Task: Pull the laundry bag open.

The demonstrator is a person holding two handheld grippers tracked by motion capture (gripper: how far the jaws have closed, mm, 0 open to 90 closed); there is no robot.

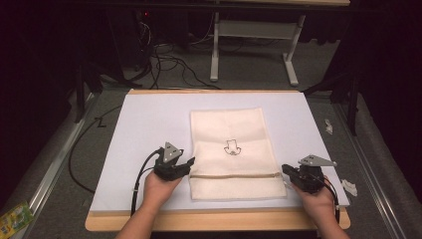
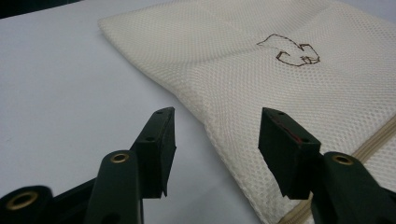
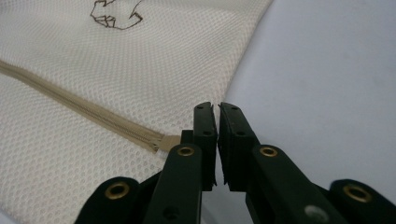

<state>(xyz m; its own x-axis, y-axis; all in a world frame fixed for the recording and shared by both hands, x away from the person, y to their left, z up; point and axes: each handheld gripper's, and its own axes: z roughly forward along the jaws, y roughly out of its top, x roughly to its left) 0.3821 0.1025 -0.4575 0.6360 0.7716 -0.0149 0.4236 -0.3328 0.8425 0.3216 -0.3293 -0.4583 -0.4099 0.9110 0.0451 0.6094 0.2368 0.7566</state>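
The right gripper [image 3: 217, 140] has its jaws clenched at the zipper end [image 3: 169, 141] of the mesh laundry bag [image 1: 232, 152] and may miss the pull. The left gripper [image 2: 215, 140], jaws released astride the bag's edge, pins nothing, so the bag could slide across the counter [image 1: 144, 129].

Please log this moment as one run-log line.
left claw: open at mesh bag left edge | right claw: shut at zipper end, grip unclear | bag: flat on white sheet
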